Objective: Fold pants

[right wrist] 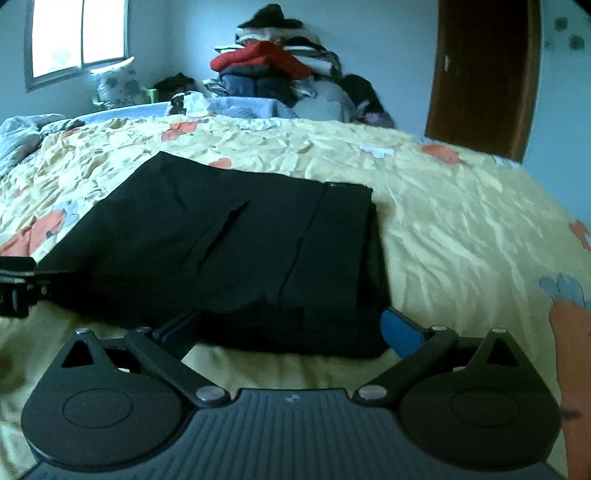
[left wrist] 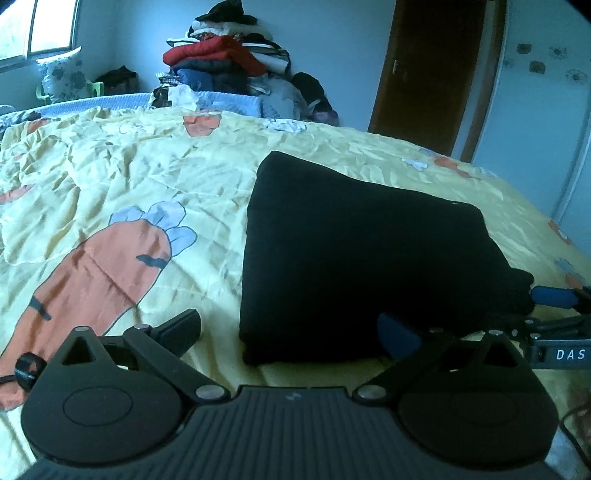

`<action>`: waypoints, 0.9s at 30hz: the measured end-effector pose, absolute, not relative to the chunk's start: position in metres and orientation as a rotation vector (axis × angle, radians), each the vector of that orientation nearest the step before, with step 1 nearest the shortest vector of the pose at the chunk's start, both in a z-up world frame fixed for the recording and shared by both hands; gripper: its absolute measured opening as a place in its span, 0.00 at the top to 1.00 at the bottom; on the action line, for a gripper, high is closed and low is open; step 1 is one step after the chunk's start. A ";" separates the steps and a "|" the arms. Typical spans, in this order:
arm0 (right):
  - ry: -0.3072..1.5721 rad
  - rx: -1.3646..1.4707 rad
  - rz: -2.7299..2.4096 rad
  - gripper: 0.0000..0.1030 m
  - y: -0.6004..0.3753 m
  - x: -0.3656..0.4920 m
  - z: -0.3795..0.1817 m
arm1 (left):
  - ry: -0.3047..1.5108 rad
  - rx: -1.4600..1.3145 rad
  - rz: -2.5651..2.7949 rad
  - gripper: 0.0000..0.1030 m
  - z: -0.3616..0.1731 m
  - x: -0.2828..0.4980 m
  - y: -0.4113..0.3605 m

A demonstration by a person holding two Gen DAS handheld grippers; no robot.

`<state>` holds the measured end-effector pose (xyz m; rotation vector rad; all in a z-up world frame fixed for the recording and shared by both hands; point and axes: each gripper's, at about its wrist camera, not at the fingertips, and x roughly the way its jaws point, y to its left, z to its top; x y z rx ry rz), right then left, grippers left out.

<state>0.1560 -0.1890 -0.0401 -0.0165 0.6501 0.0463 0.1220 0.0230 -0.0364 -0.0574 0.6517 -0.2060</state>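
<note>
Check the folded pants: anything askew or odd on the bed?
Nothing stands out. The black pants lie as a compact folded stack on the yellow carrot-print bedspread, edges roughly aligned. Both the left gripper and the right gripper are open at the near edge. The bedspread is wrinkled, nothing more.

Yellow bedspread (left wrist: 155,177) with orange carrot print (left wrist: 92,280) covers bed, wrinkled all over; heap of mixed clothes (left wrist: 229,62) piled far side against wall, red garment (left wrist: 207,51) near top; window (left wrist: 40,26) far left, floral pillow (left wrist: 61,75) below it on green chair (left wrist: 96,88); brown door (left wrist: 432,70) far right; flower stickers (left wrist: 554,61) on right wall
</note>
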 end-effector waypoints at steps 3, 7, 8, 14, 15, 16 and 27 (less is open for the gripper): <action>0.663 -0.022 0.069 0.00 -0.180 0.141 -0.038 | 0.656 -0.043 -0.217 0.00 -0.035 0.109 0.021; 0.703 -0.003 0.095 0.00 -0.168 0.124 -0.040 | 0.668 -0.016 -0.228 0.00 -0.038 0.088 0.019; 0.703 0.002 0.091 0.00 -0.165 0.119 -0.040 | 0.671 -0.013 -0.233 0.00 -0.039 0.083 0.018; 0.703 0.004 0.043 0.00 -0.149 0.097 -0.034 | 0.672 0.056 -0.248 0.00 -0.042 0.067 0.012; 0.704 0.014 0.037 0.00 -0.148 0.094 -0.033 | 0.675 0.064 -0.247 0.00 -0.043 0.066 0.011; 0.712 0.025 0.031 0.00 -0.148 0.092 -0.033 | 0.676 0.071 -0.242 0.00 -0.044 0.064 0.011; 0.724 -0.014 -0.017 0.00 -0.146 0.078 -0.048 | 0.660 0.083 -0.188 0.00 -0.051 0.058 0.014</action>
